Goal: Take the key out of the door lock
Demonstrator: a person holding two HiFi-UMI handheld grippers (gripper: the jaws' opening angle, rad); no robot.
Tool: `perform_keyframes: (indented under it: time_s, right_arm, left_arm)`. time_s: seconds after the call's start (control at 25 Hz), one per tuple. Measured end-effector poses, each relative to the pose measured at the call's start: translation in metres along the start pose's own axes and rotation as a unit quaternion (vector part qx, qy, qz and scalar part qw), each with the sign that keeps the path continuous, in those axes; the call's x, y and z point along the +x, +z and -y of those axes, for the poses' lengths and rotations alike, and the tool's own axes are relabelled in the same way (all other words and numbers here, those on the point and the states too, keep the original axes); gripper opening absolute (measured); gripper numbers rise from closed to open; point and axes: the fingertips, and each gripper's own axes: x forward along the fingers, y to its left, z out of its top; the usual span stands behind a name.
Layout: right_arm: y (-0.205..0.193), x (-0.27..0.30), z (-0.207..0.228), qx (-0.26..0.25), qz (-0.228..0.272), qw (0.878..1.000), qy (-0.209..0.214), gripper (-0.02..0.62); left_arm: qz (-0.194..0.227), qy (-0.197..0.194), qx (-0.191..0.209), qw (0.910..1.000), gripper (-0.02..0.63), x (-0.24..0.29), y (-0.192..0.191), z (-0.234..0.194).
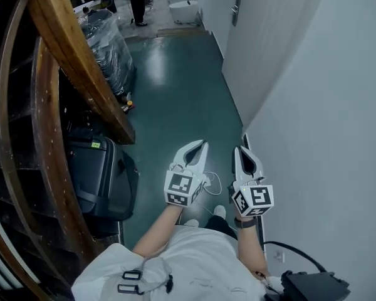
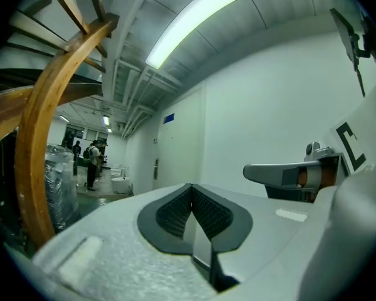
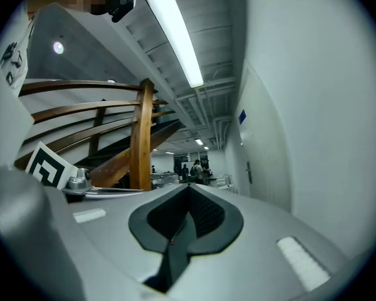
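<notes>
**Inspector:** State of both sets of jaws?

**Assessor:** The left gripper [image 1: 204, 143] has its jaws together, pads meeting, with nothing between them. The right gripper [image 1: 238, 149] is the same: closed and empty. Both are held out level in front of the person, side by side over the green floor [image 1: 175, 86].

**Inspector:** Where is the key?

**Assessor:** I cannot make it out in any view. The door [image 1: 247, 39] stands in the right-hand wall [image 1: 326, 137], far down the corridor. Its handle [image 1: 236, 11] shows as a small dark plate. The lock is presumably at or under it, but it is too small to confirm.

**Inspector:** Bearing from the jaws?

**Assessor:** Ahead and to the right of both grippers, and well apart from them. In the right gripper view the handle sits right of the jaw line. In the left gripper view it sits slightly left of it.

**Inspector:** Which hand is nearer?

**Assessor:** The right gripper, as it is on the wall side. The wooden stair rail [image 1: 81, 61] borders the left.

**Inspector:** Axis of the key?

**Assessor:** In my judgement it would stick straight out from the door face, across the corridor. The jaws now point along the corridor, so they would need to turn toward the door, open, then close on the key's head.
</notes>
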Motion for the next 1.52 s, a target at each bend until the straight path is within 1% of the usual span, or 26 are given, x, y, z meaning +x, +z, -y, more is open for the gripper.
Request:
perform_keyframes:
  time_s: [0.16,0.28,0.36,0.48,0.56,0.68,0.8,0.88,1.04,1.12,1.28,1.4,1.44,1.52]
  right_arm:
    - [-0.007,0.037,0.009,0.001,-0.017,0.997,0.074,0.006]
    - [0.000,0.059,0.022,-0.008,-0.026,0.991,0.130,0.006]
    - [0.006,0.070,0.037,-0.011,-0.027,0.988,0.155,0.006]
    - [0.005,0.083,0.062,0.001,-0.032,0.985,0.169,0.006]
    - [-0.001,0.091,0.074,0.017,-0.040,0.984,0.174,0.006]
    - [-0.007,0.098,0.087,0.031,-0.046,0.981,0.188,0.006]
    - [-0.008,0.117,0.096,0.040,-0.044,0.978,0.198,0.006]
    - [-0.017,0.130,0.097,0.050,-0.052,0.977,0.199,0.006]
    - [-0.036,0.155,0.096,0.057,-0.073,0.975,0.200,0.006]
    - [-0.043,0.175,0.094,0.055,-0.079,0.975,0.200,0.006]
    - [-0.061,0.235,0.084,0.058,-0.084,0.976,0.192,0.006]
    - [-0.063,0.297,0.063,0.056,-0.066,0.976,0.198,0.006]
    - [-0.062,0.319,0.059,0.049,-0.060,0.977,0.197,0.006]
    - [-0.058,0.372,0.063,0.041,-0.054,0.981,0.181,0.006]
  left_arm:
    - [0.000,0.055,-0.003,0.9985,0.003,0.025,-0.001,-0.013]
    - [0.009,0.089,-0.005,0.9960,0.003,0.048,0.010,-0.013]
    - [0.014,0.108,-0.003,0.9941,0.003,0.063,0.016,-0.009]
    - [0.013,0.127,0.005,0.9918,0.003,0.076,0.017,0.001]
    - [0.003,0.139,0.007,0.9903,0.003,0.079,0.011,0.004]
    - [-0.013,0.165,0.005,0.9862,0.003,0.082,0.002,-0.003]
    - [-0.007,0.198,0.016,0.9800,0.003,0.084,0.011,-0.027]
    - [-0.006,0.218,0.016,0.9758,0.003,0.077,0.011,-0.045]
    - [-0.018,0.252,-0.018,0.9675,0.003,0.064,-0.012,-0.086]
    - [-0.021,0.256,-0.029,0.9660,0.003,0.070,-0.020,-0.109]
    - [-0.017,0.244,-0.033,0.9689,0.003,0.106,-0.032,-0.161]
    - [-0.014,0.221,-0.014,0.9751,0.003,0.152,-0.031,-0.215]
    - [-0.009,0.208,-0.004,0.9781,0.003,0.171,-0.024,-0.233]
    - [0.005,0.182,0.017,0.9831,0.003,0.211,-0.006,-0.271]
